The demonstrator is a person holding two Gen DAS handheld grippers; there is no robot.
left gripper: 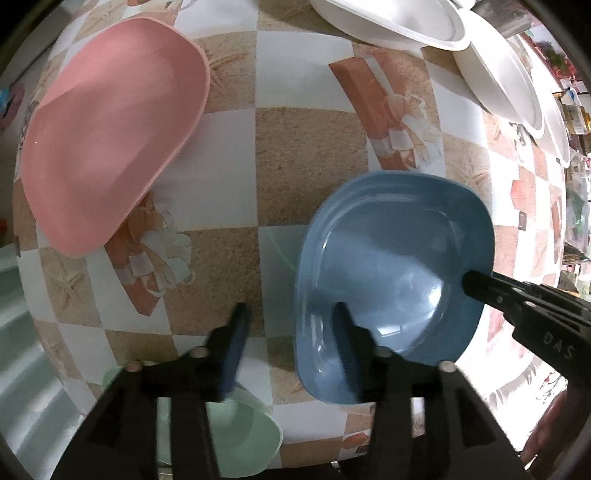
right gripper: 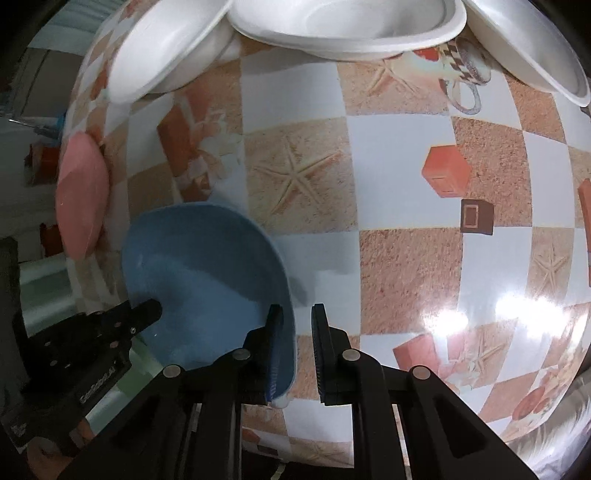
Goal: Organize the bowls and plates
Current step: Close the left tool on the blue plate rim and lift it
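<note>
Far left on checked beige-and-white patterned surface (left gripper: 306,147): pink rounded-square plastic bowl (left gripper: 110,129), upright, well apart from everything else; seen too at left edge of right wrist view (right gripper: 83,195). Lower left, near the surface's front edge: mint-green plastic bowl (left gripper: 240,424), partly hidden under left gripper (left gripper: 291,314). Left gripper jaws spread wide, pointing steeply down, straddling the left rim of blue rounded-square plastic bowl (left gripper: 388,258): one finger outside over the bare surface, the other inside the bowl, neither pad pressing on the rim. Blue bowl centre-right in left wrist view, lower left in right wrist view (right gripper: 203,277), just right of the mint-green bowl, well apart from the pink one. Right gripper (right gripper: 296,310) at the blue bowl's opposite rim, jaws narrow, rim between them: inner pad against the inside wall, thin strip of surface showing between wall and outer pad, so cannot tell whether actually pinching. Same gripper visible from left wrist view as a black tip on the bowl's right rim (left gripper: 476,284); left gripper likewise in right wrist view (right gripper: 147,310). Along the far edge and to the right: overlapping white disposable plates (left gripper: 498,74), well apart from the blue bowl, spread across the top of right wrist view (right gripper: 343,22).
</note>
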